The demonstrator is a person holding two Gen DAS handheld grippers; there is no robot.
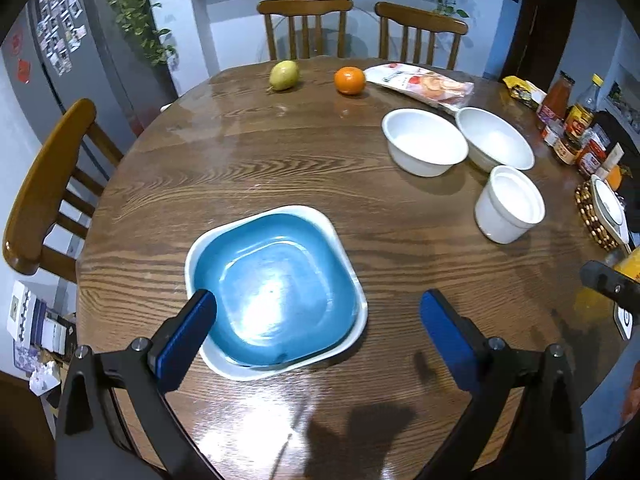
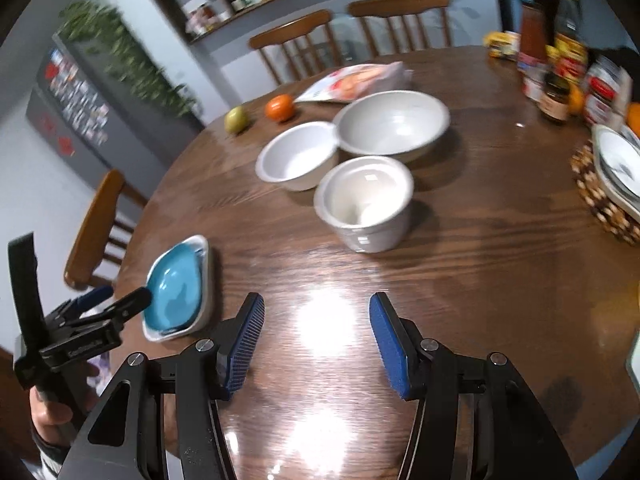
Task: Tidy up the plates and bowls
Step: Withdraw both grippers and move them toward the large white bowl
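On the table (image 1: 280, 152), blue plate (image 1: 276, 288) nested in white dish — left claw (image 1: 316, 312) released, right claw (image 2: 316, 340) empty, half-spread. Next: reaching the three white bowls (image 2: 366, 200) — stacking them.

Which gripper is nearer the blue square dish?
Left. The left gripper hangs open at the blue square dish, one finger over its rim; the right gripper is beside it, apart.

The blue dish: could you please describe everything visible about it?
The blue dish is a glossy, rounded-square shallow plate, empty and upright, nested inside a slightly larger white dish whose rim frames it. The pair sits near the wooden table's edge. The left gripper's open jaws hover beside it; contact cannot be told.
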